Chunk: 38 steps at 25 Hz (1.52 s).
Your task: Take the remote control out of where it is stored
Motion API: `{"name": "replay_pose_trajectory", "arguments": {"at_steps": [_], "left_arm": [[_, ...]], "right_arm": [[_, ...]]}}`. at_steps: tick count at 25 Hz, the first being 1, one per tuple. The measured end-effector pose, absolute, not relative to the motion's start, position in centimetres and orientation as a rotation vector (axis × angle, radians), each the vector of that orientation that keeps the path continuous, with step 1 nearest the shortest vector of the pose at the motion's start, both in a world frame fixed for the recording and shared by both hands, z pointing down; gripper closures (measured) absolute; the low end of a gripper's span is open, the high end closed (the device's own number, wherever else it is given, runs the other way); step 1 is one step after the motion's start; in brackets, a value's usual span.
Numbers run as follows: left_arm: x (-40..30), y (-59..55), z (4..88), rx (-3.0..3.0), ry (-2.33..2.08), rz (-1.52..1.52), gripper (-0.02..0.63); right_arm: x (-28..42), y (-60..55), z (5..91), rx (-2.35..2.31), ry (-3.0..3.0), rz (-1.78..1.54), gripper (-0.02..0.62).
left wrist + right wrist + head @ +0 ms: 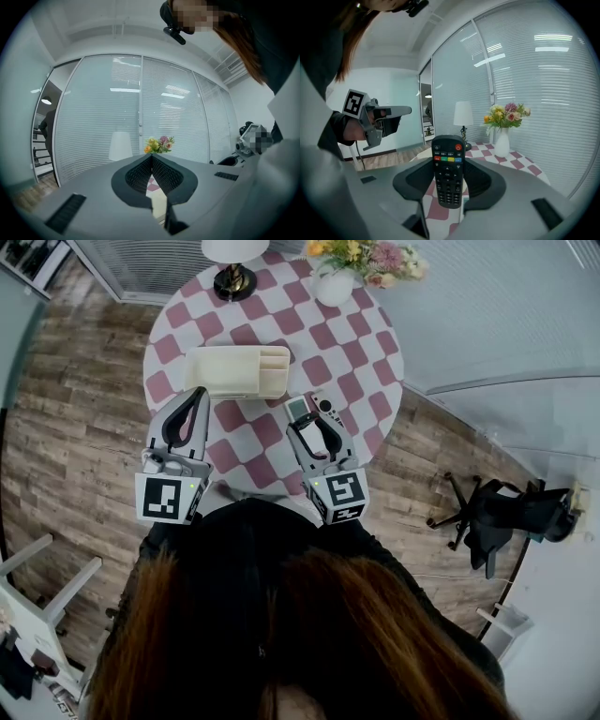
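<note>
– Edges first: where does the desk (375,343) end?

– It is round, under a pink-and-white checked cloth. Its near rim, at 6 o'clock, runs just beneath both tools. Wood floor (80,427) rings it on the left and near sides. A glass wall with blinds (487,306) stands beyond the rim from 12 to 3 o'clock.

– What takes up room on top?

– A cream organiser (234,371) sits left of centre, near the left tool (198,392) and at 12 o'clock from it. A lamp base (232,280) stands at the far rim at 12 o'clock. A white vase of flowers (336,282) is at 1 o'clock. From the centre out to 3 o'clock the cloth lies bare.

– And off the desk?

– A black office chair (497,512) stands on the floor at 4 o'clock, well apart.

– How do the tools stand?

– The left tool's jaws meet at their tips with nothing between them, and it points toward the blinds. The right tool (312,421) has its jaws set wide and clamped on the long sides of the remote control (447,171). The remote is upright, its buttons face that tool's camera, and the red power key is at its top end.

– So where is the remote against its storage?

– It is outside the organiser, at about 4 o'clock from it and apart from it. The right tool holds it above the checked cloth over the near right part of the desk.
</note>
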<state>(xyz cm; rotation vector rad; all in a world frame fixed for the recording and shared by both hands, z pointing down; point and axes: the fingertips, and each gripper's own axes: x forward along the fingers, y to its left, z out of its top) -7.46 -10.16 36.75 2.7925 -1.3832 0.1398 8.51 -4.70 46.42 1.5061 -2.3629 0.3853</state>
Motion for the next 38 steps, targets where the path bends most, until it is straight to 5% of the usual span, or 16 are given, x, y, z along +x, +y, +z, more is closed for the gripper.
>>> {"name": "replay_pose_trajectory", "arguments": {"at_steps": [13,38], "left_arm": [[-7.4,-10.1,36.9,2.789,-1.384,0.134,0.597],[-8.7,-9.6,36.8,2.771,-1.431,0.113,0.597]], "right_arm": [[6.4,-1.5,55.5,1.212,-2.257,0.721,0.39],[2.1,-4.5,63.2,0.965,-2.113,0.745,0.393]]}}
